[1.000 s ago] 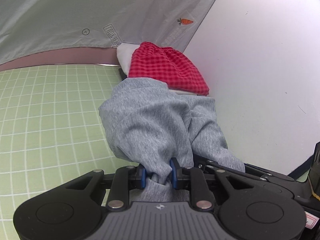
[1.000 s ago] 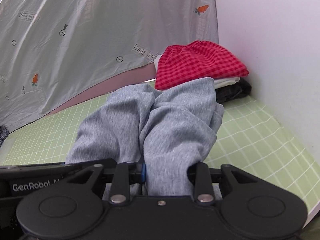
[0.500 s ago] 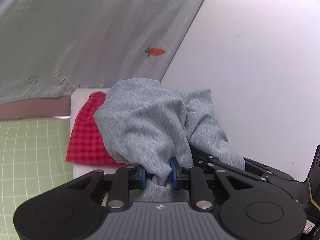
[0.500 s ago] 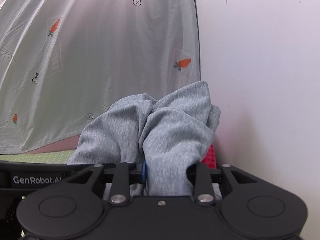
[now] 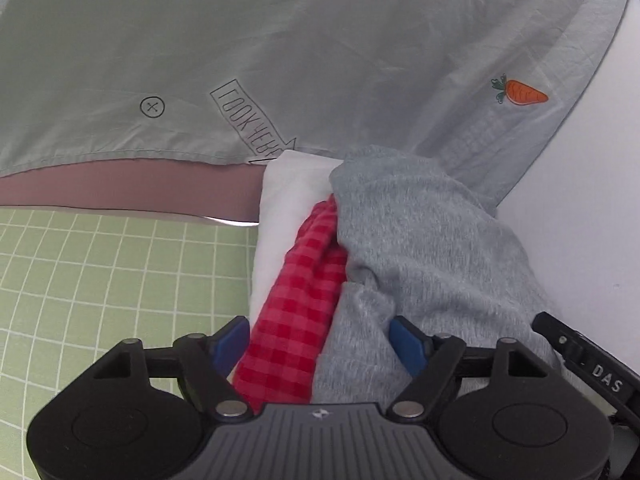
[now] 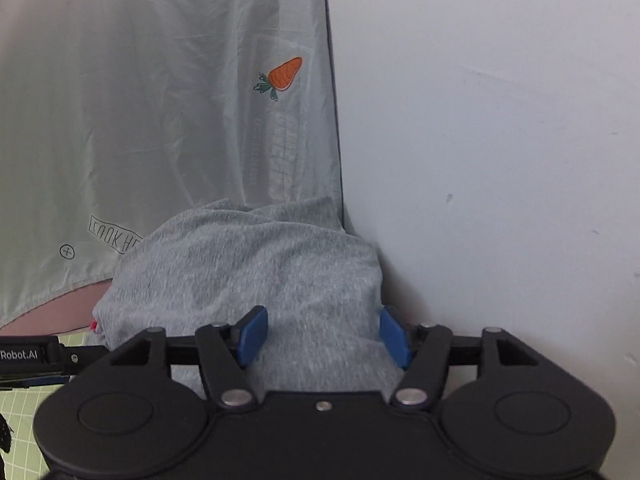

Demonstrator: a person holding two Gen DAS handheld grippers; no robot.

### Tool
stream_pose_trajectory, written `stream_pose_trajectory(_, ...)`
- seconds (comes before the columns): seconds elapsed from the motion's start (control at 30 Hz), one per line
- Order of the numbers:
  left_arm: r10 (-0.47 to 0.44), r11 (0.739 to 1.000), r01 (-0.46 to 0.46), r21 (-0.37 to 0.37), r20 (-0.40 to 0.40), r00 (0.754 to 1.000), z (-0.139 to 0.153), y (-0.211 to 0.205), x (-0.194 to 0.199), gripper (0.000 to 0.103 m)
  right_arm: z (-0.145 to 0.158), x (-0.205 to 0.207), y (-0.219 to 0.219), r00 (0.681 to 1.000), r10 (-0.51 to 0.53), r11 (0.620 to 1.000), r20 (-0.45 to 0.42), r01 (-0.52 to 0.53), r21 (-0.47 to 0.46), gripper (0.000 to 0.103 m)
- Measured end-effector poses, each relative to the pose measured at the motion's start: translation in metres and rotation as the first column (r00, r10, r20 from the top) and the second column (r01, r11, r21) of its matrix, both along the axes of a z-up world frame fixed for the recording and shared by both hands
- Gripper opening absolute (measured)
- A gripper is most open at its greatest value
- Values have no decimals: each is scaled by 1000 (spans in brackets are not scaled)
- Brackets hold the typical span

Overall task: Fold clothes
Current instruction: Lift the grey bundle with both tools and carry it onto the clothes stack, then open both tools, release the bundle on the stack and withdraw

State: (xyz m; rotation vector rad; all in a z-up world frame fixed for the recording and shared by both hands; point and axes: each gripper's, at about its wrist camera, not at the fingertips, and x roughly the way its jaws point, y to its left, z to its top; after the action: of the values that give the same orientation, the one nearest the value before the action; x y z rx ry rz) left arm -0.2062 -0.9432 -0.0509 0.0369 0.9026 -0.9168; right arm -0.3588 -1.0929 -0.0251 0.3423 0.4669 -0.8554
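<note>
Both grippers now stand with jaws spread wide, where half a second ago each was clamped on a bunch of grey cloth. The left gripper (image 5: 316, 340) has its blue pads apart with nothing pinched; the grey garment (image 5: 420, 248) and the red checked garment (image 5: 304, 300) simply lie between and ahead of its jaws. The right gripper (image 6: 322, 336) is likewise open, the grey garment (image 6: 256, 276) mounded between and just beyond its pads, released. The grey piece, carried in the air a second ago, now rests on top of the stack: red check under it to the left of the left jaws' centre line, a white folded piece (image 5: 288, 200) beneath and left of that.

Left of the left jaws runs the worktop (image 5: 100, 280), covered by a pale green mat ruled in a white grid. Ahead of both jaws hangs a pale grey-green sheet (image 5: 280, 40) over a pinkish band; right of the jaws is a plain white wall (image 6: 500, 140), which the stack sits against.

Printed on the sheet are orange carrots (image 5: 520, 92), a crossed circle and an arrow-shaped label reading roughly "LOOK HERE", seen upside down. The other gripper's body shows "Robot.AI" at the right view's left edge and "DAS" at the left view's right edge.
</note>
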Motion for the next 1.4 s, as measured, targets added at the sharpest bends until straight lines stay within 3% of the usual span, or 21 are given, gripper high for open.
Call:
stream_pose_trajectory(0.1, -24, 999, 23, 23, 34, 999, -1, 13, -6, 83, -4, -15, 16, 1000, 9, 1000, 2, -9, 7, 80)
stream_pose_trajectory(0.23, -57, 997, 52, 56, 79, 995, -3, 30, -15, 85, -21, -32, 36, 997, 5, 998, -74, -1, 64, 80)
stream_pose_trajectory(0.33, -68, 996, 62, 59, 100, 993, 4, 56, -30, 91, -21, -48, 56, 998, -7, 993, -60, 14, 113, 85)
stream_pose_trajectory(0.57, -87, 996, 82, 37, 181, 980, 33, 128, -84, 98, 9, -88, 131, 1000, 1, 995, -26, 2, 99, 89)
stream_pose_trajectory(0.73, -132, 991, 122, 51, 266, 955, 47, 178, -123, 99, 32, -115, 185, 1000, 24, 998, -16, -23, 55, 90)
stream_pose_trajectory(1.1, -170, 985, 160, 57, 263, 950, 42, 258, -173, 102, 36, -172, 277, 998, 25, 998, -61, -22, 54, 92)
stream_pose_trajectory(1.4, -199, 980, 191, 56, 273, 941, 40, 288, -202, 102, 34, -200, 310, 997, 31, 998, -70, -28, 48, 92)
